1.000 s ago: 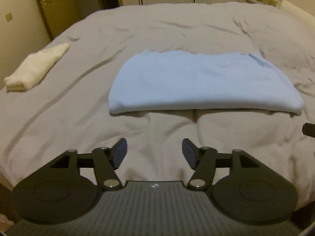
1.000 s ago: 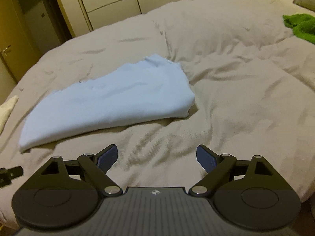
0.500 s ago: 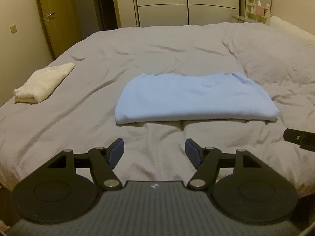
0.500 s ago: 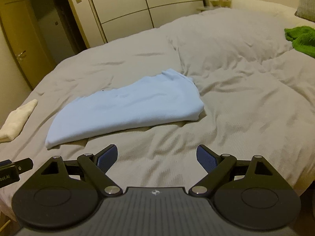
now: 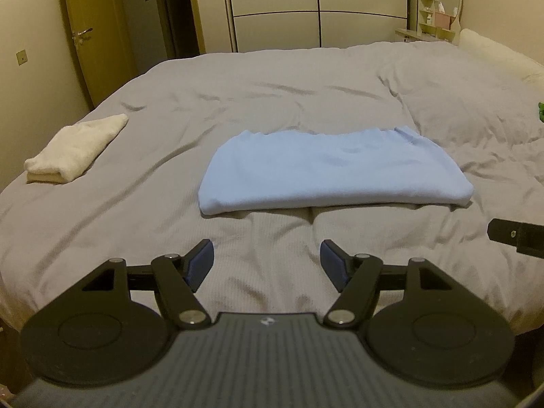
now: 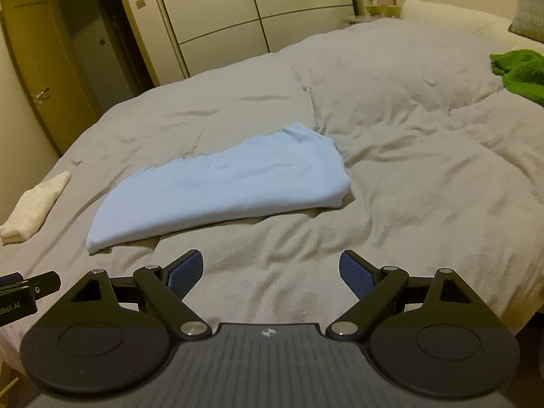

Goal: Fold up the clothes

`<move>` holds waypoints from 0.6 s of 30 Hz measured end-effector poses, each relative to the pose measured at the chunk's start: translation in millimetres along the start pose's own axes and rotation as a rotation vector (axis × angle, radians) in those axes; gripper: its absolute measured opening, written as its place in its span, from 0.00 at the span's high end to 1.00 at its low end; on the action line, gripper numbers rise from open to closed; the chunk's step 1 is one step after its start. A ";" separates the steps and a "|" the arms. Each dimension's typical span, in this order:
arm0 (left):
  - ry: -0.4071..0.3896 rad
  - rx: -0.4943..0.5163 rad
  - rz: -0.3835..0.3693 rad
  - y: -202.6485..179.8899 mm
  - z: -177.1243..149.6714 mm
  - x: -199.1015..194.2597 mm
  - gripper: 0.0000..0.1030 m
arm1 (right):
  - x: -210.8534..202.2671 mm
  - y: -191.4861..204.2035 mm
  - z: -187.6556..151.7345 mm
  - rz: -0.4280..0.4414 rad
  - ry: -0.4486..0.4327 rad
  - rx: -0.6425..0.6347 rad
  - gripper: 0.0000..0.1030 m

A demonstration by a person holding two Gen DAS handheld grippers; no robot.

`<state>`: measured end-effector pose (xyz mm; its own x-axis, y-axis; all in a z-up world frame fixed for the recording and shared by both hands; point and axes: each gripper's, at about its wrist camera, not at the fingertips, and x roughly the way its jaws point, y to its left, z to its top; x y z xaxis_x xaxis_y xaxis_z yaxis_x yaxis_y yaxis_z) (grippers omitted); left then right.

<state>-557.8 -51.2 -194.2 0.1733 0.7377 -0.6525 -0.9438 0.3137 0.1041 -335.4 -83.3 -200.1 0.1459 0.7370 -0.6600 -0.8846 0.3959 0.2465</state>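
Note:
A light blue garment [image 5: 329,170] lies folded into a wide flat band on the grey bed [image 5: 272,102]; it also shows in the right wrist view [image 6: 221,190]. My left gripper [image 5: 267,261] is open and empty, held above the bed's near edge, short of the garment. My right gripper [image 6: 272,272] is open and empty, also short of the garment, near its right end. Part of the right gripper [image 5: 516,236] shows at the right edge of the left wrist view, and part of the left gripper [image 6: 20,292] at the left edge of the right wrist view.
A folded cream towel [image 5: 74,149] lies at the bed's left edge, also seen in the right wrist view [image 6: 34,204]. A green cloth [image 6: 520,71] lies at the far right by the pillows. Wardrobe doors [image 5: 319,6] and a wooden door [image 5: 81,34] stand behind the bed.
Both grippers have drawn back and up from the garment, so it looks smaller and more of the room shows. The garment has not moved. Both stay open.

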 end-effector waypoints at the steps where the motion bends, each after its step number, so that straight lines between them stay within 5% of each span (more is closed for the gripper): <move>1: 0.002 0.000 0.000 0.0 -0.2 0.8 0.36 | 0.0 0.3 0.0 -0.002 0.002 -0.001 0.14; 18: 0.052 -0.014 0.004 6.4 -1.3 26.8 0.30 | 12.8 11.1 2.0 -0.032 0.038 -0.039 0.14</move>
<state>-559.6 -30.2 -212.0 0.1550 0.7067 -0.6903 -0.9485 0.3020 0.0962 -342.4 -68.3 -204.4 0.1587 0.7026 -0.6936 -0.8965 0.3969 0.1970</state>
